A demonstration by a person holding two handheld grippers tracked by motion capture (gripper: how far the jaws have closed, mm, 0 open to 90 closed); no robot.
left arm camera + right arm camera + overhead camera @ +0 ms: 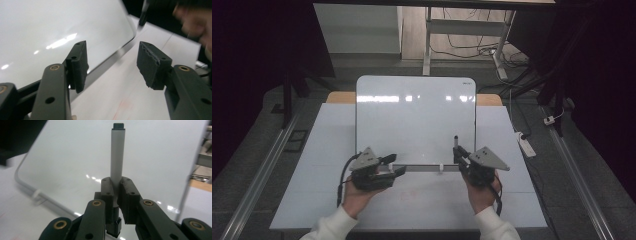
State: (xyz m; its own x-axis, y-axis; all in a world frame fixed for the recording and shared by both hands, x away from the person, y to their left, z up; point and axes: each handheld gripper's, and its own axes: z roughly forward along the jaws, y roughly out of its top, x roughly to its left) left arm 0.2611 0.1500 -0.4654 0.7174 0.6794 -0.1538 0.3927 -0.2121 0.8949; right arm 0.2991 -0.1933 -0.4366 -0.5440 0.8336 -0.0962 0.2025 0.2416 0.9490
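Your right gripper [115, 192] clamps a marker [117, 155] at the whiteboard's [412, 115] bottom right corner; your left gripper [112, 65] gapes empty. Tilt it, and the marker may slip.

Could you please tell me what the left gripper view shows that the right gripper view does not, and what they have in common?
Left gripper view: the left gripper with open jaws and nothing between them, plus the blurred other hand farther off. Right gripper view: the right gripper shut on a grey marker with a dark end, standing up from the jaws. Both: the whiteboard and the white table under it.
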